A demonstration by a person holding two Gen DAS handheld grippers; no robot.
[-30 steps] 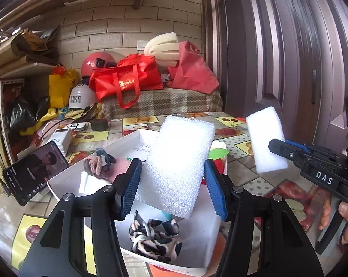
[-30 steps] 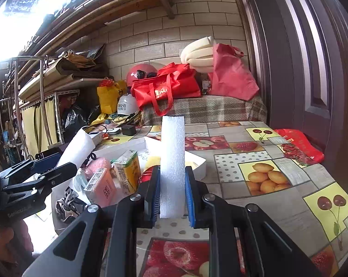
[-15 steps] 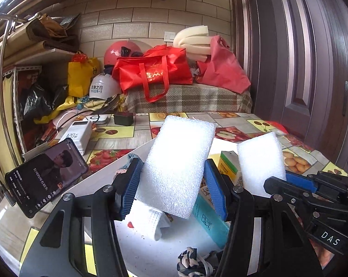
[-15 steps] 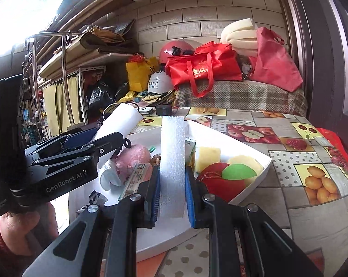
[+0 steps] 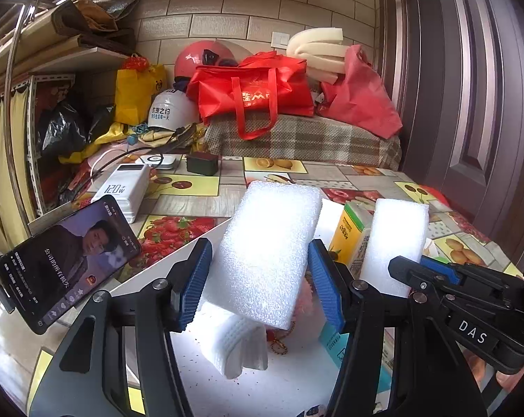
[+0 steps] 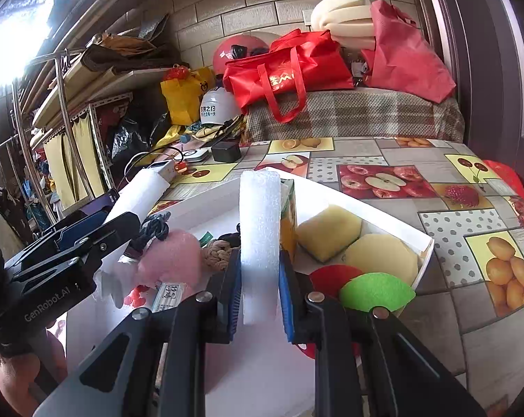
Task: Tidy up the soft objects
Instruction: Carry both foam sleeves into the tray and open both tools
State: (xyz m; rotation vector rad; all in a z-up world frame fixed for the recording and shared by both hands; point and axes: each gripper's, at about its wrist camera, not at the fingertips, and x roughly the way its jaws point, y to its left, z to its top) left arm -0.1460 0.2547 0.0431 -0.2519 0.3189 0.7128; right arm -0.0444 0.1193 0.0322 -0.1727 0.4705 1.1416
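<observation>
Two foam blocks over white tray (image 6: pixel 425 253), right gripper (image 6: pixel 260 299) clamping one (image 6: pixel 260 243), left gripper (image 5: pixel 262 278) loosening around other (image 5: pixel 267 253).

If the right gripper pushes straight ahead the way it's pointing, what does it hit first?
Probably the juice carton standing in the white box just beyond the foam block held in the right gripper; depth is uncertain.

Both grippers have swung left across the table, so the white tray (image 6: pixel 422 250) now lies directly beneath them. The left gripper (image 5: pixel 260 279) has just been opening its jaws: gaps now show beside the wide foam pad (image 5: pixel 269 250) between them, its lower end tipped right
</observation>
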